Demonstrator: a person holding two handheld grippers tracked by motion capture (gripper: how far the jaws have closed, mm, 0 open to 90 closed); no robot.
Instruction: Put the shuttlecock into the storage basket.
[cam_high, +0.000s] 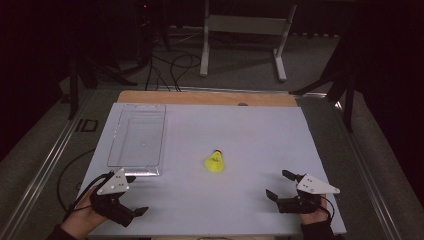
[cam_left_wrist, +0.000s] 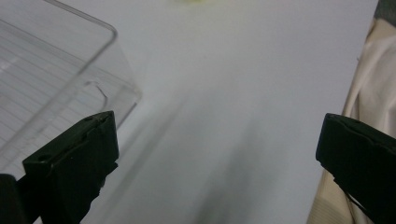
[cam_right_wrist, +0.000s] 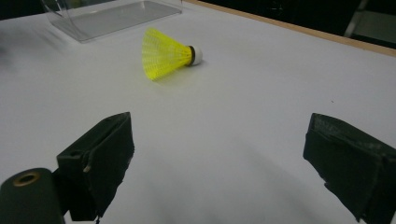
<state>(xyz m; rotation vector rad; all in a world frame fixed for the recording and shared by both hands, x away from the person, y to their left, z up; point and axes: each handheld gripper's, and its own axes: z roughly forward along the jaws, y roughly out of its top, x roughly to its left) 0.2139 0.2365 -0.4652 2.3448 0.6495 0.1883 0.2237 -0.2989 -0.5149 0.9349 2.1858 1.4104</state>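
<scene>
At the near edge of the white table top (cam_high: 250, 130), the person's two hands each hold a gripper low over the surface. The left gripper (cam_high: 134, 195) sits at the near left corner with its jaws spread wide apart and nothing between them; its own view looks past the jaws to the close corner of a clear plastic tray (cam_left_wrist: 56, 79). The right gripper (cam_high: 280, 184) rests at the near right, jaws likewise well apart and empty (the grey three-cornered plate on top points outward to the right). Farther in, near the middle of the table and well apart from both grippers, lies a yellow shuttlecock (cam_high: 214, 161) on its side, its white cork tip turned toward the far edge. The tray stands beyond the left gripper along the left side, and a strip of bare wooden board (cam_high: 200, 97) shows past the far edge.
</scene>
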